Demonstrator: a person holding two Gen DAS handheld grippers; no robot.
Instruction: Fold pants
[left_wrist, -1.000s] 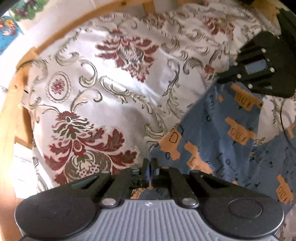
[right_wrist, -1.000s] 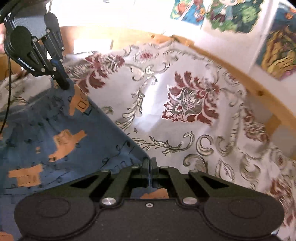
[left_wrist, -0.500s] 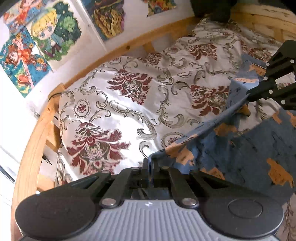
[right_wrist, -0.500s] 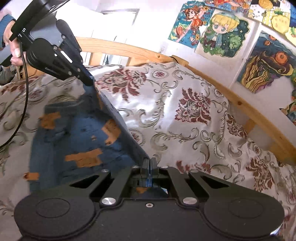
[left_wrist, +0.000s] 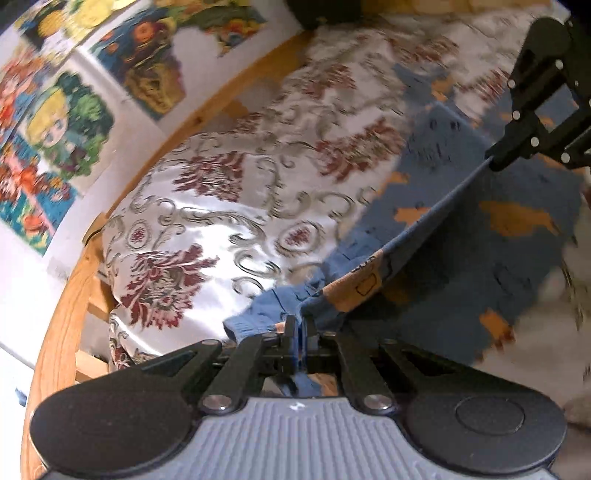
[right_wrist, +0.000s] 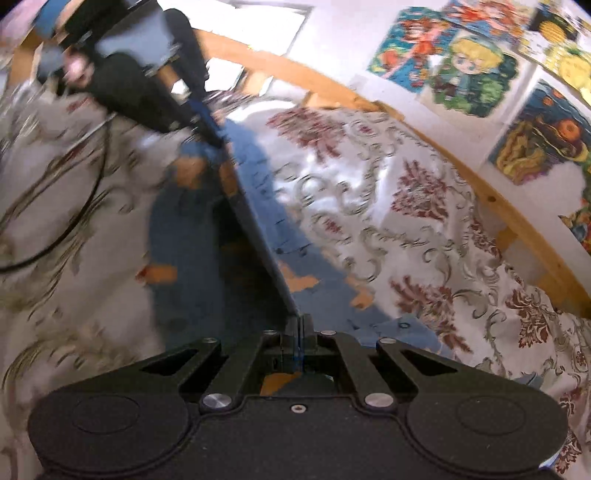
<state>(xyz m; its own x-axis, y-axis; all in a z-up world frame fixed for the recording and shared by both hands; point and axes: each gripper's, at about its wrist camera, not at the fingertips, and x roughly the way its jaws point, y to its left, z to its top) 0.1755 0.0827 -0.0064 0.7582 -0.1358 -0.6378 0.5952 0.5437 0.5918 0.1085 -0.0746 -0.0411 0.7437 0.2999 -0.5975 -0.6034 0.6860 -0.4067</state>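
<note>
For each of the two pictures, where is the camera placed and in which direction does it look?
Left wrist: sits on the left gripper, looks along its shut fingers across the patterned bedspread toward the postered wall; the right gripper shows at upper right.
Right wrist: sits on the right gripper, looks along the taut edge of the blue pants; the left gripper and a blurred hand show at upper left.
Shared: pants stretched between both grippers, bedspread, wooden frame, posters.

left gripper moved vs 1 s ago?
Yes. The left gripper, shut on the pants, has lifted and tilted up: the wooden bed frame and wall posters now fill its view.
</note>
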